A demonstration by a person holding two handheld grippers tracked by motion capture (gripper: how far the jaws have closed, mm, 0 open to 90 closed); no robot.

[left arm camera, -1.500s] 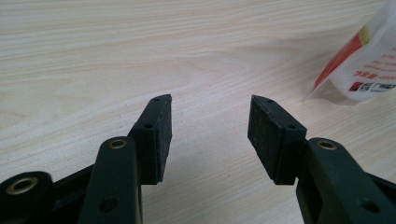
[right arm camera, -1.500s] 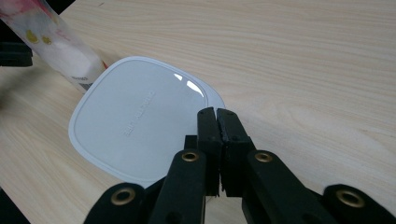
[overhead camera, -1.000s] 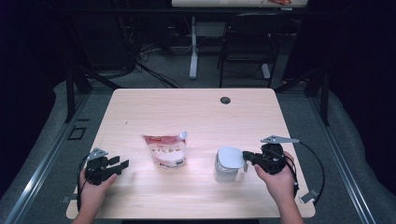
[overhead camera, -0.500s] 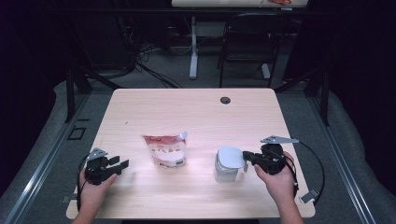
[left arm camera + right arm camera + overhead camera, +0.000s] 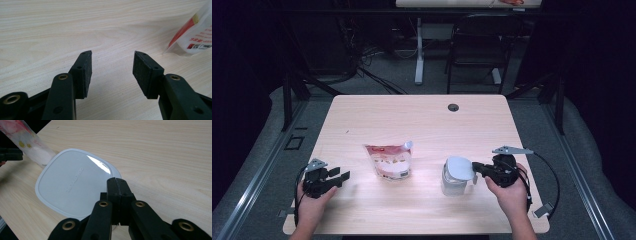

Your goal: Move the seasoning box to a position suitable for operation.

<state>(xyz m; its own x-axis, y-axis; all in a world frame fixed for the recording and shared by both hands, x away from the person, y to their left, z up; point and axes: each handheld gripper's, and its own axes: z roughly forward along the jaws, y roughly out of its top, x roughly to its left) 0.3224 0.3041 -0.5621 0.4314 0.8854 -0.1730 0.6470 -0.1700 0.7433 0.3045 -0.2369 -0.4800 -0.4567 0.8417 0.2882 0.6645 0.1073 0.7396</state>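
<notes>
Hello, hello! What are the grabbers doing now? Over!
Left gripper open, holding nothing. Right gripper shut on lid edge of jar. Pouch lies between, nothing blocking.

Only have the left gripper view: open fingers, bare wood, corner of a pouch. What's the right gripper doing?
Observer: The right gripper has its fingers shut, tips at the edge of a white lid.
Operator: Lid on anything?
Observer: It sits askew atop a clear container, which stands to the right of the pouch in the high view.
</notes>
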